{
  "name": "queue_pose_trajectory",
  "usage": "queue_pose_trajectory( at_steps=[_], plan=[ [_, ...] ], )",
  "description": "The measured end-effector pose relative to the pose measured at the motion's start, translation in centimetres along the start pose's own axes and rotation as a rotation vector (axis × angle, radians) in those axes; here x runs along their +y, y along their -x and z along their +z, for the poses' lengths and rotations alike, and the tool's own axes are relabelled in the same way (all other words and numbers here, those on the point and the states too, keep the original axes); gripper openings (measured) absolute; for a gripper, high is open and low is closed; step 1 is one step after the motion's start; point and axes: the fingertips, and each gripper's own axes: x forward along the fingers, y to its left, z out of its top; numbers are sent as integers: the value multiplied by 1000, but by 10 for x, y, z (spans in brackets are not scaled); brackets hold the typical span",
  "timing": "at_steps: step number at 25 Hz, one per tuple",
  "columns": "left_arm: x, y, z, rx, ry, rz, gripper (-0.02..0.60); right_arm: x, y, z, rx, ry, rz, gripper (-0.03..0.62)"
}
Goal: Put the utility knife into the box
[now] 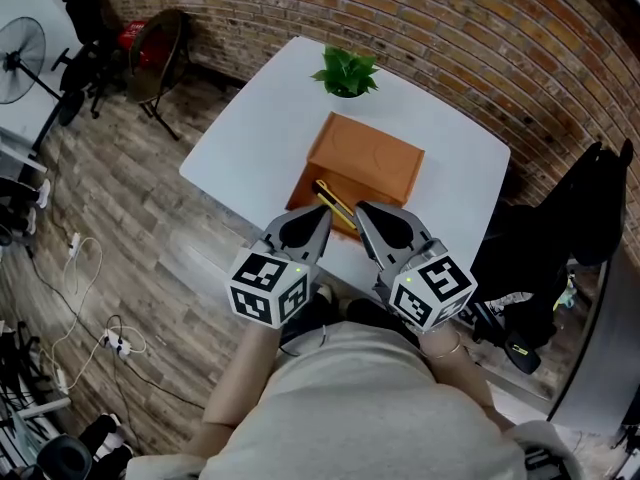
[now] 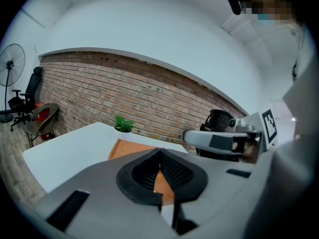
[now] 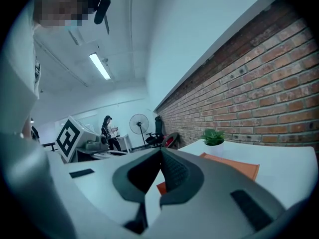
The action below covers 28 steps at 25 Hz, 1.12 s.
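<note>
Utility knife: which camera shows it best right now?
Head view: the yellow utility knife lies in plain sight at the near side of the orange box. Both gripper views show the box beyond their jaws, but no knife.

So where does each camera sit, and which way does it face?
Head view: on the person's head, looking down at table, box, left gripper, right gripper, forearms, chest.
Left gripper view: on the left gripper, facing the brick wall past its shut fingers; right gripper alongside.
Right gripper view: on the right gripper, facing along that wall; left gripper alongside.
All share box and plant.
</note>
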Motion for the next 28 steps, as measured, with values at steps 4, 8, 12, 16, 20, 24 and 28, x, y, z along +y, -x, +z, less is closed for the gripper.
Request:
queue_pose_trajectory(
  at_steps=[4,8,12,16,20,24,28],
  plan=[
    [-1,0,-5,15,-2,3,6,0,0,-8,15,-8,3,-2],
    [-2,1,-7,25,-27,15,6,2,1,-7,-11,-11,13,-2],
    [-4,1,-6,24,-28,9,6,4,2,-5,-7,-4,13,-2],
    [-4,1,-5,26,-27,9,6,7,1,-6,9,17,16,-2],
    [-4,1,-5,26,-28,11,6,8,0,-8,11,17,24,-2],
    [-4,1,-5,23,-29,11,6,8,1,-7,18,20,20,-2],
    [-4,1,-5,25,-29,4,6,8,0,-8,24,27,20,-2]
  ],
)
